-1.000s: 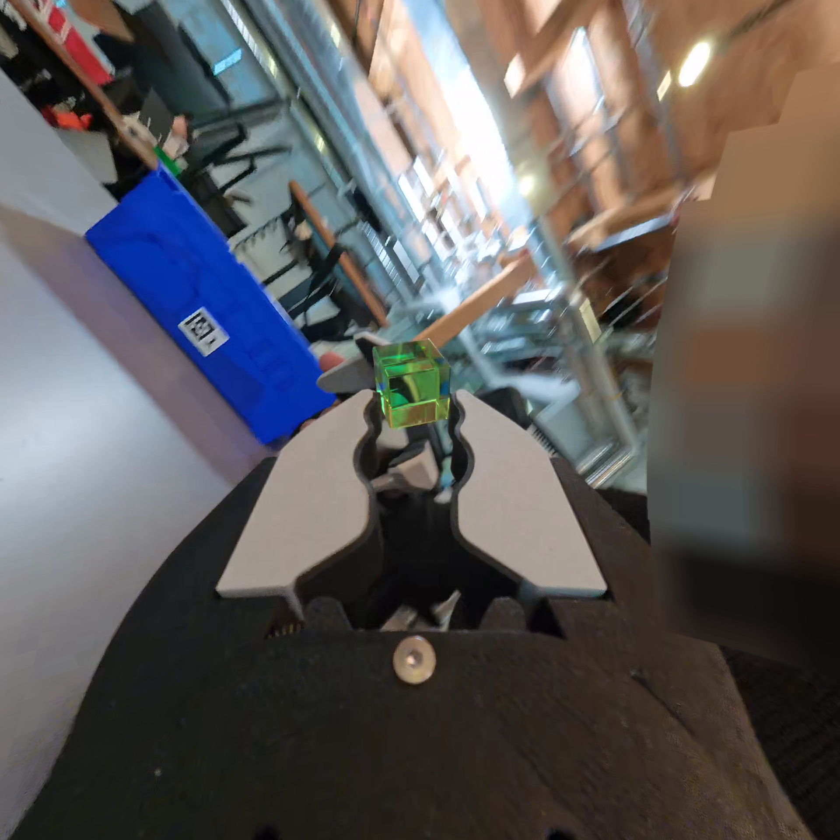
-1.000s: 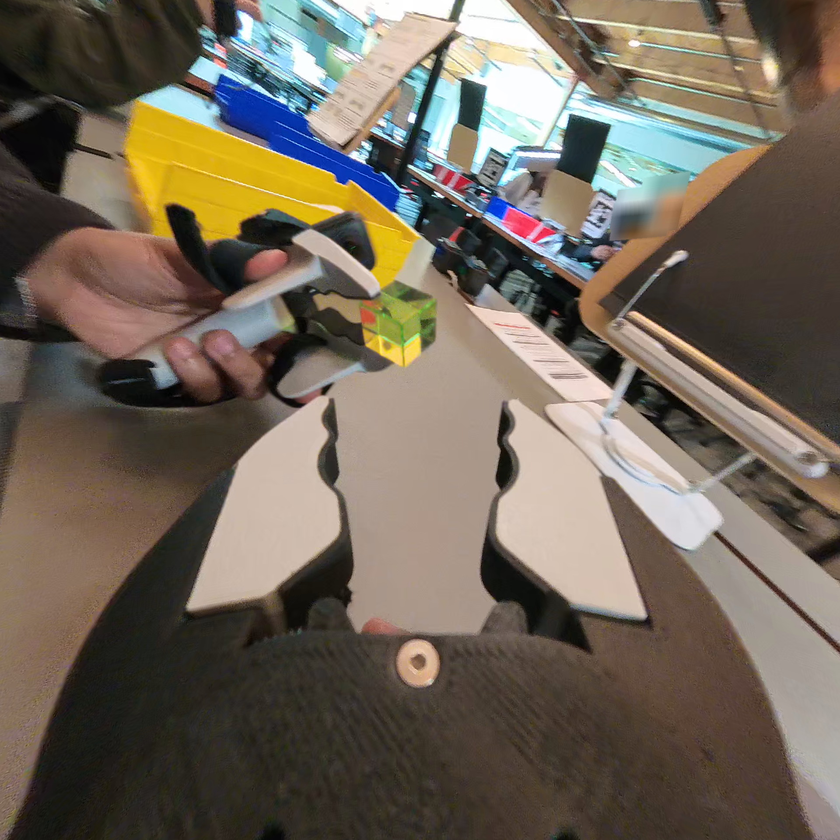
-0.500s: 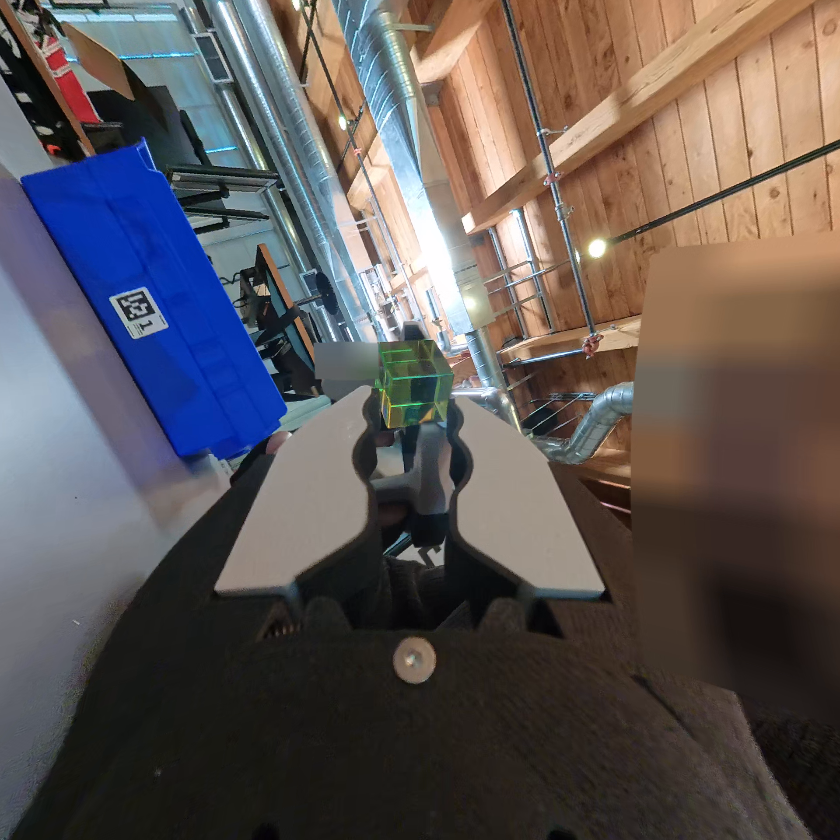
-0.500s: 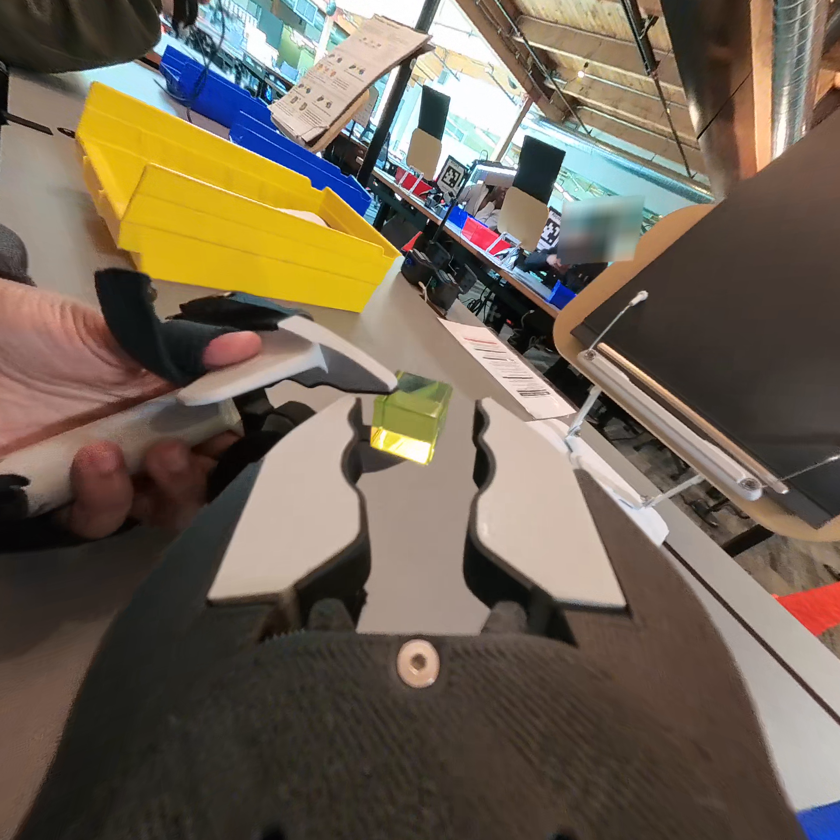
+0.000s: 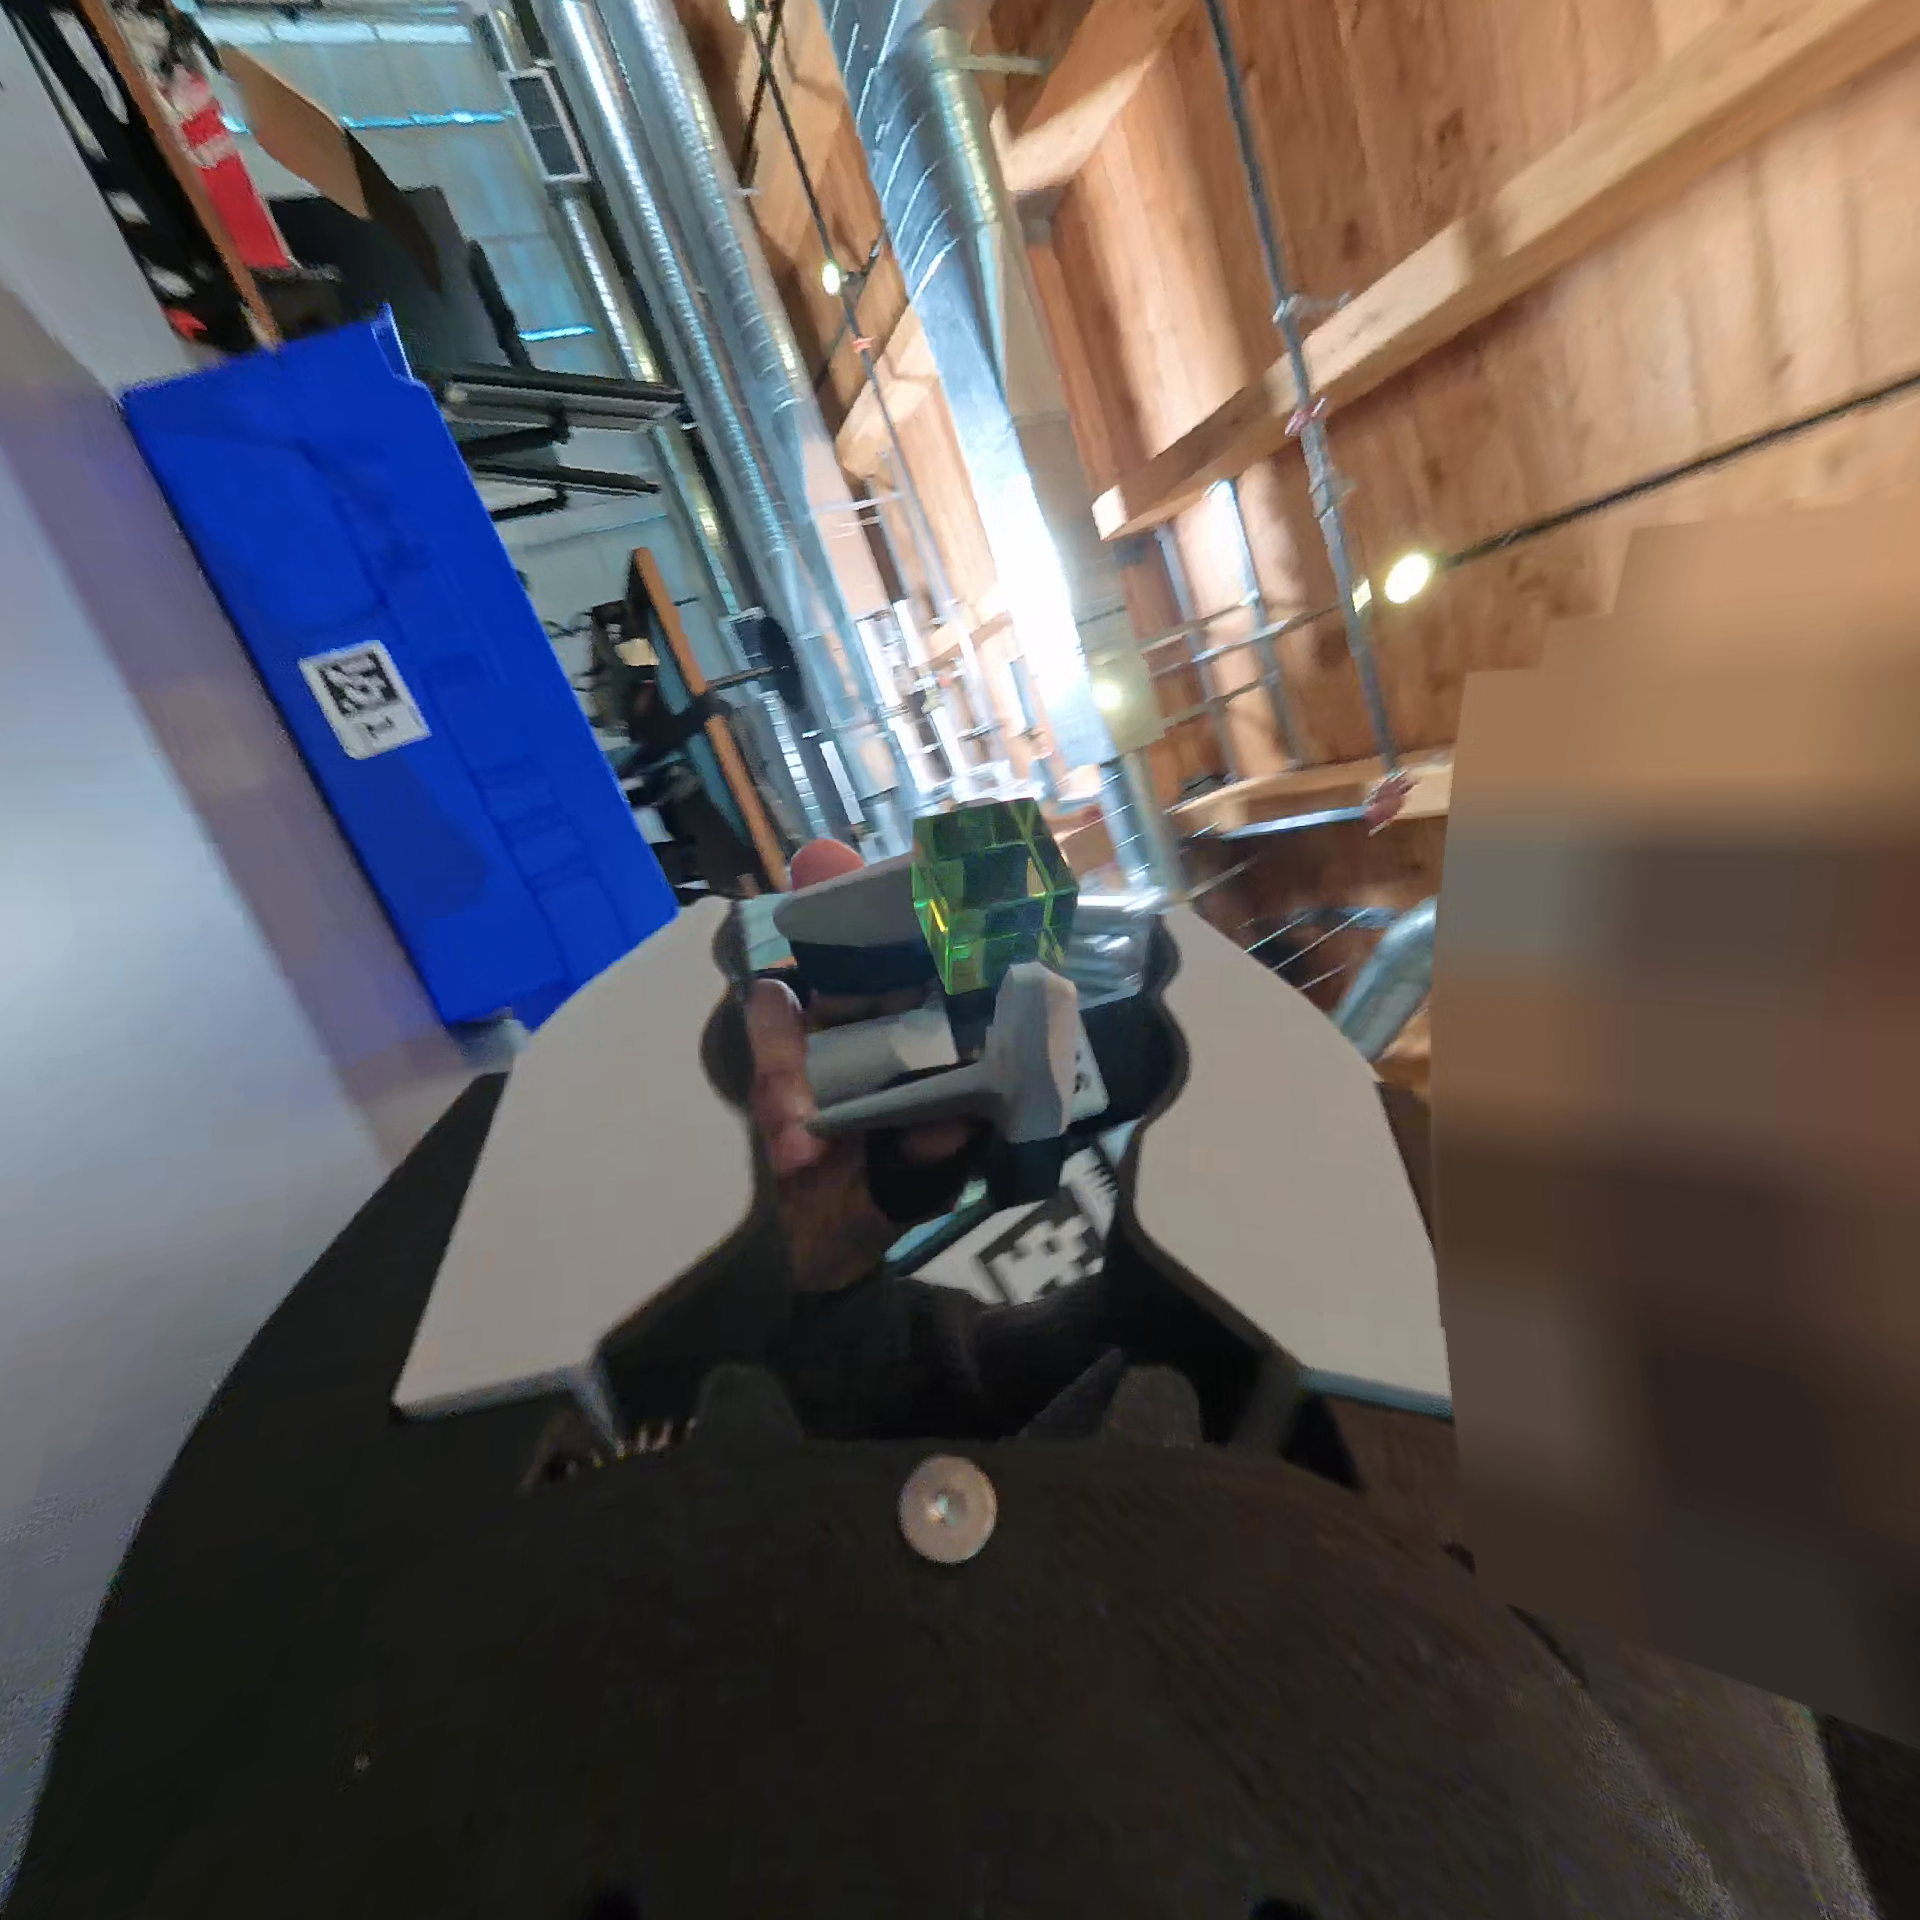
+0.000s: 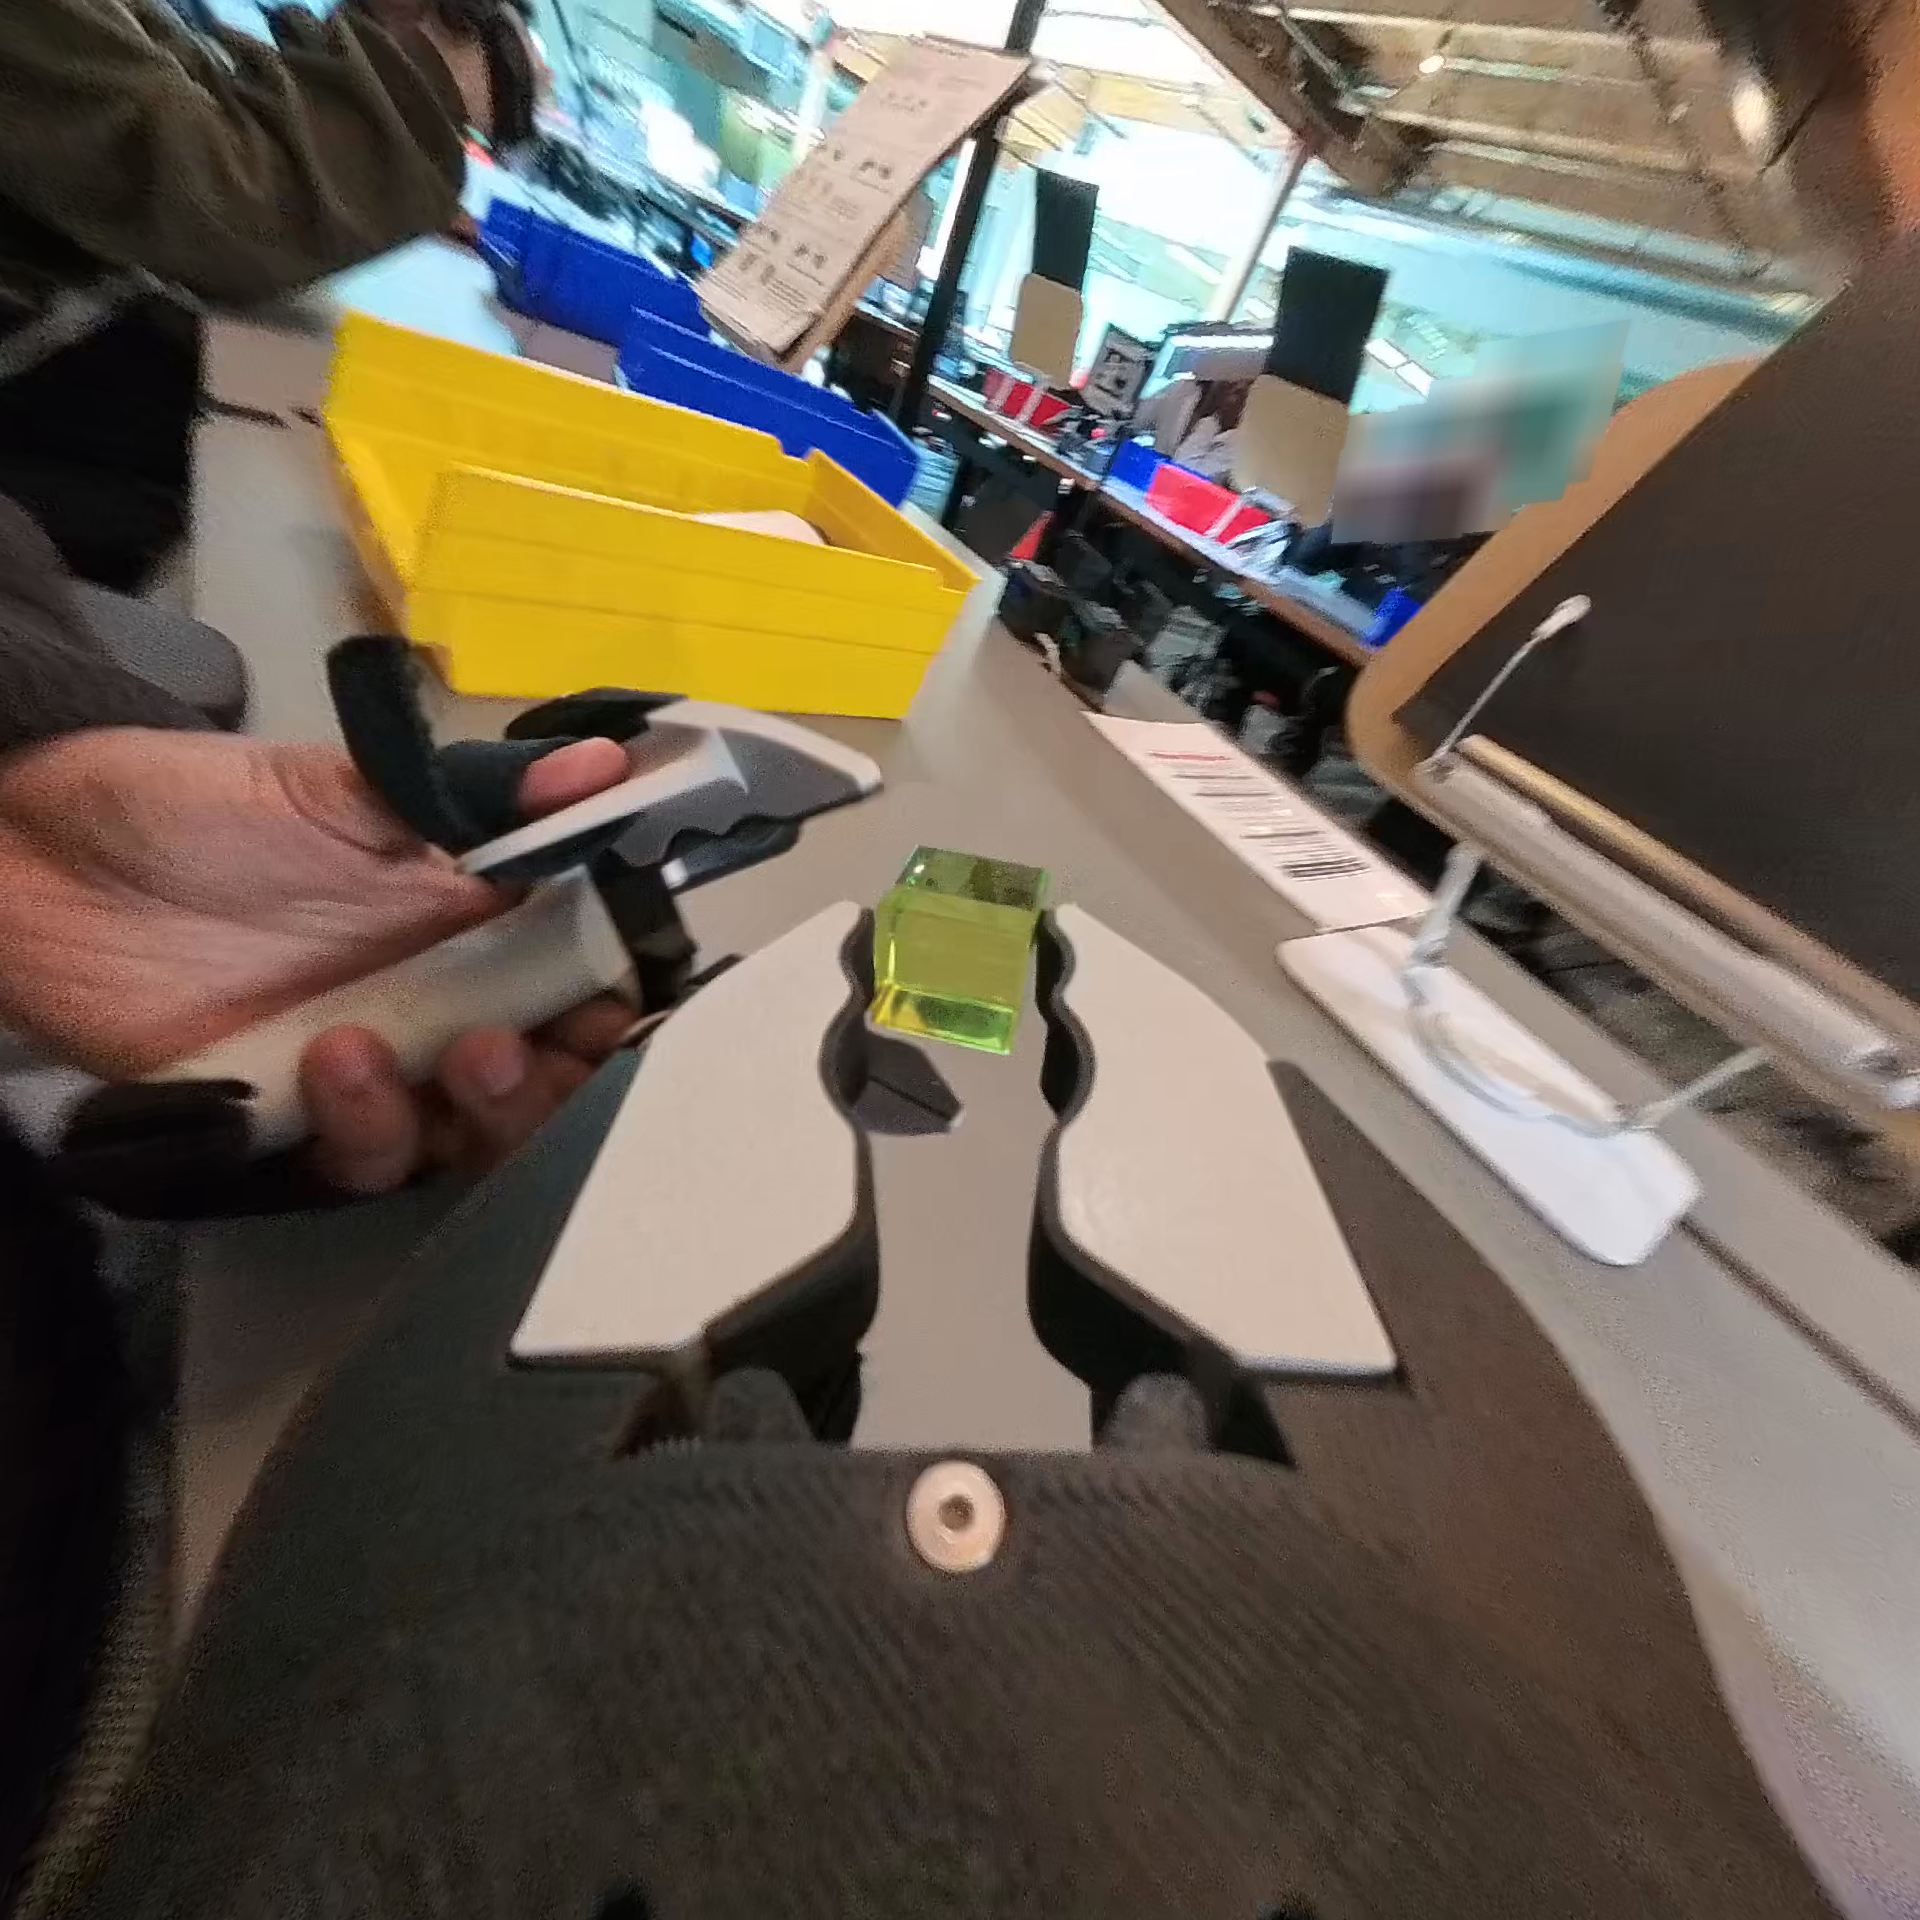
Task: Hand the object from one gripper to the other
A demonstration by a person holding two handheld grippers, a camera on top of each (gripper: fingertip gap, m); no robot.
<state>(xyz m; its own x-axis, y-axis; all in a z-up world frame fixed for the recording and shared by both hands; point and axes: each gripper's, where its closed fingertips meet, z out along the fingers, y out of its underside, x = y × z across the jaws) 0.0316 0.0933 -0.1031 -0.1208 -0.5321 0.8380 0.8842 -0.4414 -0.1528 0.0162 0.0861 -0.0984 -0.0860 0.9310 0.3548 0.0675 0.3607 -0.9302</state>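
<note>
Now the right tool (image 6: 956,961) pinches the green cube (image 6: 958,951); the left tool (image 5: 951,940) gapes.

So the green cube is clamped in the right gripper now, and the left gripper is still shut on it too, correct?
Only half right. The right gripper is shut on the green cube, but the right wrist view shows the left gripper open and clear of it.

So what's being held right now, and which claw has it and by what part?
The right claw holds the green cube by its two opposite side faces, at the fingertips. The left claw is open, holding nothing.
</note>
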